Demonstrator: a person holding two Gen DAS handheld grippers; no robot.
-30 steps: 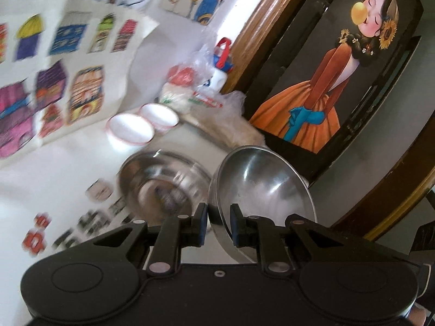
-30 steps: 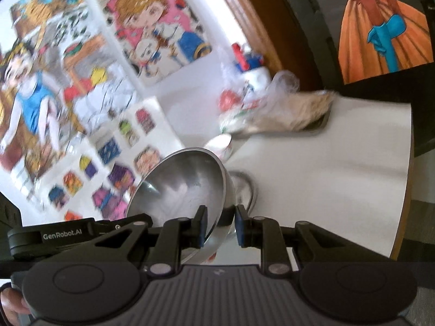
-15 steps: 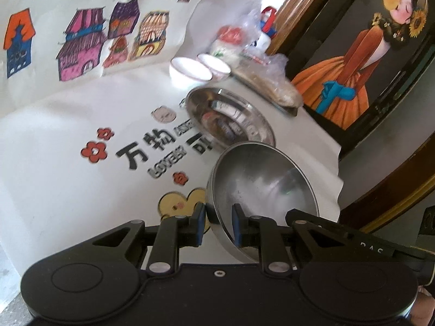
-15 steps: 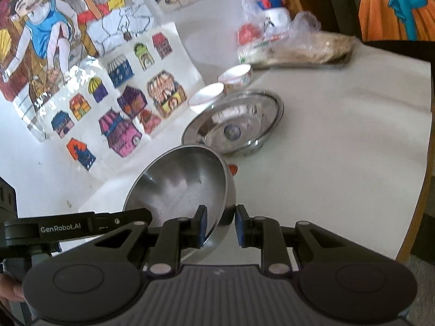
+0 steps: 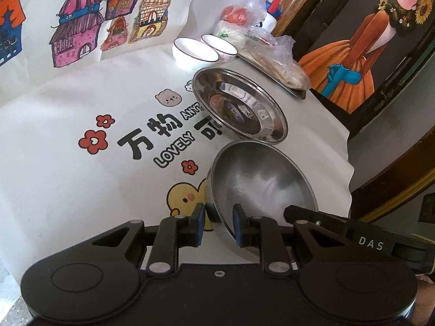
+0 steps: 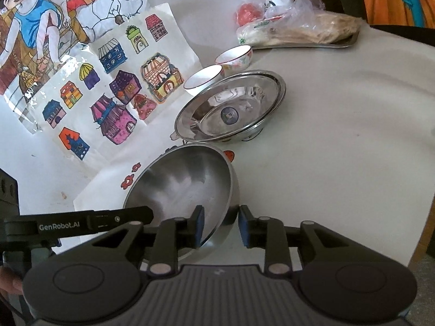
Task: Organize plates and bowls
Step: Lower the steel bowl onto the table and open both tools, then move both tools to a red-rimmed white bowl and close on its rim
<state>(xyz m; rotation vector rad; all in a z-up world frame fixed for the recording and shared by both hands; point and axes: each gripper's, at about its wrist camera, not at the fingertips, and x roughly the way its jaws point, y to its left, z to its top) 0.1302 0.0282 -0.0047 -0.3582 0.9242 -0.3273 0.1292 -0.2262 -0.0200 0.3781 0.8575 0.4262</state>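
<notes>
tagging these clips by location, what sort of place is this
Most likely a home, at a dining or kitchen table. Children's house drawings lean at the back of a cartoon-printed tablecloth, bagged food sits on a tray, and a steel plate and small white bowls stand on the table.

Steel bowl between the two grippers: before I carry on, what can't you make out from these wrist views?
- Steel bowl: its near rim and underside sit behind the left gripper body in the left view; whether it touches the table is hidden.
- Right view: the right gripper covers the bowl's lower edge.
- Steel plate: the centre sticker is too small to read.
- Bagged food: contents blurred by plastic.
</notes>
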